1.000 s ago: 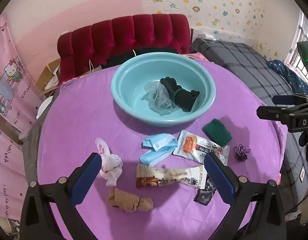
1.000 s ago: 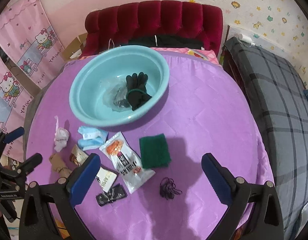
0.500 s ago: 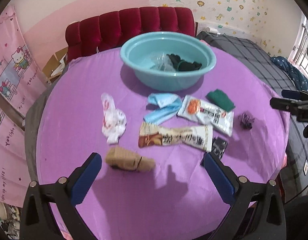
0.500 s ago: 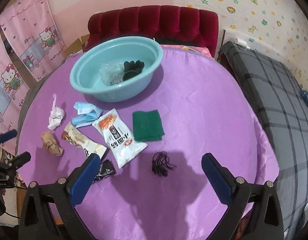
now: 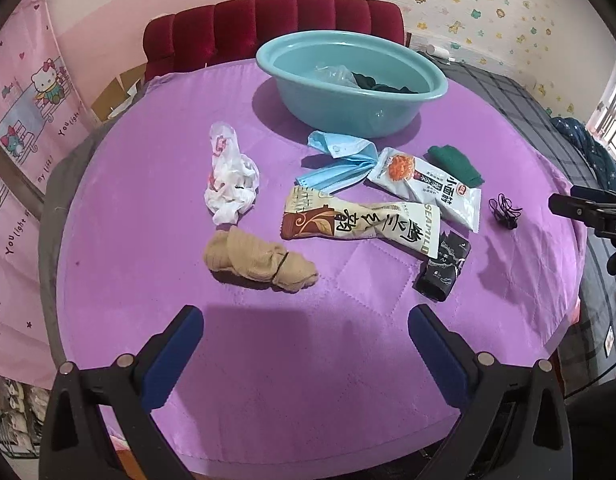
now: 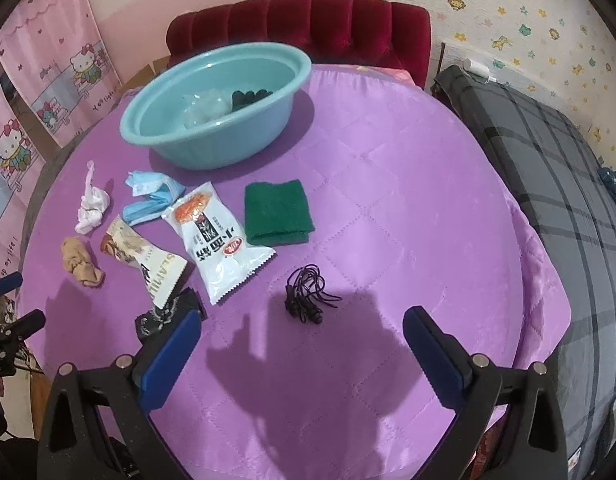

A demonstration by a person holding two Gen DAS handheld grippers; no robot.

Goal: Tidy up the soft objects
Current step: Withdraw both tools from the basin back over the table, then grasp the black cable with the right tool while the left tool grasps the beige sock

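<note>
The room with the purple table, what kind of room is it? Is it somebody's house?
Probably a bedroom in a home. A bed with a grey checked blanket stands beside the table, the wallpaper has little cartoon animals and stars, and a red padded headboard stands behind it.

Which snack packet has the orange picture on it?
The white snack packet beside the green cloth. Its top end shows an orange picture and it bears a red logo; the cream and brown packet to its left has neither.

Basin [image 5: 350, 92] sat at table's [image 5: 268, 360] far side, glove [image 6: 248, 98] inside, packets [image 5: 360, 224] before it, sock [image 5: 260, 260] nearest left, cord [image 6: 308, 296] right.
</note>
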